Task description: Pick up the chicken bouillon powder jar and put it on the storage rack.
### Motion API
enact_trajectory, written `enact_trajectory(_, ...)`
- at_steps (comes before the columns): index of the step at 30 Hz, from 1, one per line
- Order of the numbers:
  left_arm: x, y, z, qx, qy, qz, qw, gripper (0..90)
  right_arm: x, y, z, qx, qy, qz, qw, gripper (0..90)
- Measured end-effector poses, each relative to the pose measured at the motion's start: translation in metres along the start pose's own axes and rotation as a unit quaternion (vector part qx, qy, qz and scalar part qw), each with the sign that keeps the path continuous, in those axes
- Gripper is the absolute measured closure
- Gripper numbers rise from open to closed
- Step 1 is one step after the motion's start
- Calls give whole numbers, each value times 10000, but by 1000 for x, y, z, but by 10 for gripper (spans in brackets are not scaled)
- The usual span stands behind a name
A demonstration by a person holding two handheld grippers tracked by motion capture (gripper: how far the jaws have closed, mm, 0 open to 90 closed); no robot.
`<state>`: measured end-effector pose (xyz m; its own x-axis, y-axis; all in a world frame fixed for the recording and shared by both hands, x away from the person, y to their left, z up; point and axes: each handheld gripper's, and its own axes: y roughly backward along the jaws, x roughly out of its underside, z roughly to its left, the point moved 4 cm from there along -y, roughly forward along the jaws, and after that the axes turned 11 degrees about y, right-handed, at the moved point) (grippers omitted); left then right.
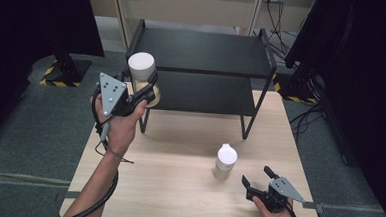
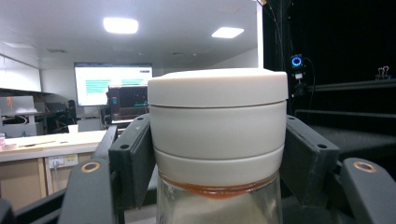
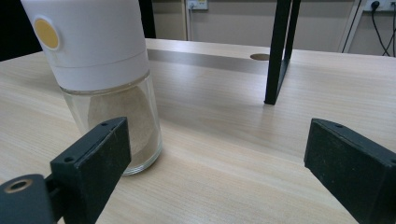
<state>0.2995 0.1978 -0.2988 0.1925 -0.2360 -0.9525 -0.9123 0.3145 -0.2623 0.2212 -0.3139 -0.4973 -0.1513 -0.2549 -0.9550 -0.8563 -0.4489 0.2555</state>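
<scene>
The left gripper (image 2: 217,163) fills the bottom of its own view, its two jaws clamped on the white cap of a jar (image 2: 217,135); below the cap the glass shows an orange-brown rim and pale contents. In the high view this gripper (image 1: 141,88) sits at the upper left of the frame, holding the jar (image 1: 141,68) upright in the air just in front of the left end of the black shelf (image 1: 204,54).

The right gripper (image 3: 224,172) has its jaws spread wide with nothing between them. A second jar (image 3: 105,74), white-capped with a yellow dot, stands on the table (image 3: 243,154) just beyond the left jaw, at the upper left of that view. From above, the right gripper (image 1: 257,179) lies at the lower right, the second jar (image 1: 225,161) near it.
</scene>
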Motion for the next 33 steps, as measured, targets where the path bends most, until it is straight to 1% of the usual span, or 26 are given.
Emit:
enact_trajectory(2, -3, -1, -1, -6, 2, -10, 10000, 340, 0, 0, 0, 6, 2, -2, 10000, 75)
enact_trajectory(3, -8, -4, -2, -4, -9, -30, 10000, 340, 0, 0, 0, 6, 3, -4, 10000, 75)
enact_trajectory(7, -17, -10, -4, -3, -4, -65, 10000, 340, 0, 0, 0, -3, -9, -6, 10000, 74)
enact_trajectory(9, -21, -14, -4, -20, -4, -62, 10000, 340, 0, 0, 0, 0, -8, -12, 10000, 74)
enact_trajectory(11, -23, -15, -4, -24, -14, -65, 10000, 340, 0, 0, 0, 1, -7, -10, 10000, 74)
enact_trajectory(13, -28, -20, -3, -45, -3, -55, 10000, 340, 0, 0, 0, -2, -16, -7, 10000, 74)
enact_trajectory(15, -30, -22, -3, -54, 4, -52, 10000, 340, 0, 0, 0, -4, -18, -5, 10000, 74)
enact_trajectory(16, -34, -25, -3, -77, -28, -44, 10000, 341, 0, 0, 0, -5, -11, -2, 10000, 74)
enact_trajectory(18, -37, -28, -3, -84, 2, -55, 10000, 340, 0, 0, 0, 1, -10, -5, 10000, 74)
enact_trajectory(21, -44, -33, -4, -92, -30, -65, 9999, 341, 0, 0, 0, -2, -27, -7, 10000, 74)
enact_trajectory(28, -55, -45, -5, -144, -31, -70, 9999, 340, 0, 0, -1, -7, -24, -5, 10000, 73)
enact_trajectory(33, -61, -56, -2, -158, -26, -52, 9999, 341, 0, 0, -1, -10, -23, -3, 10000, 74)
